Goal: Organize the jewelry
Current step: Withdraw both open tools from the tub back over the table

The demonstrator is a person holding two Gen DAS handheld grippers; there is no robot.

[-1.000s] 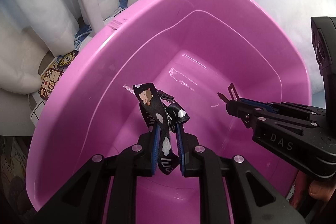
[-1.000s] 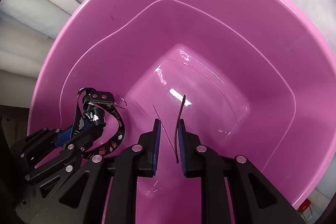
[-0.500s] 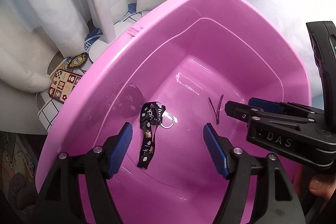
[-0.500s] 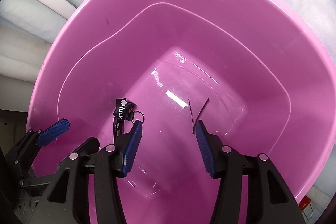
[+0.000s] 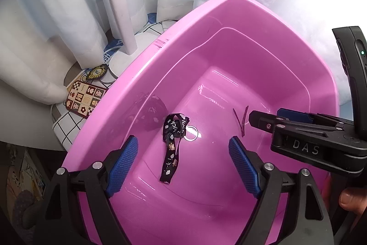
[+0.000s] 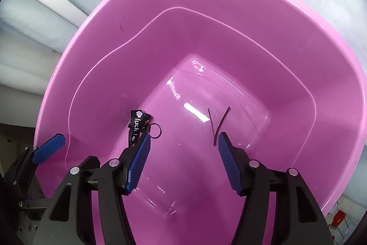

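A pink plastic tub point(image 5: 137, 75) fills both views point(image 6: 103, 22). On its floor lies a black printed strap with a metal ring point(image 5: 170, 144), also in the right wrist view point(image 6: 136, 128). Beside it lies a thin dark V-shaped piece point(image 5: 240, 121), also in the right wrist view point(image 6: 218, 123). My left gripper point(image 5: 183, 164) is open and empty above the strap. My right gripper point(image 6: 183, 153) is open and empty above the tub floor, its fingers point(image 5: 286, 116) next to the thin piece.
Left of the tub, on a checked cloth, lie a patterned card point(image 5: 84, 98) and a small dark badge point(image 5: 96, 71). A white pole on a round base point(image 5: 121, 26) and white curtains stand behind.
Both grippers opened. The strap dropped from the left one and the thin piece from the right one onto the tub floor. Both grippers then drew back a little.
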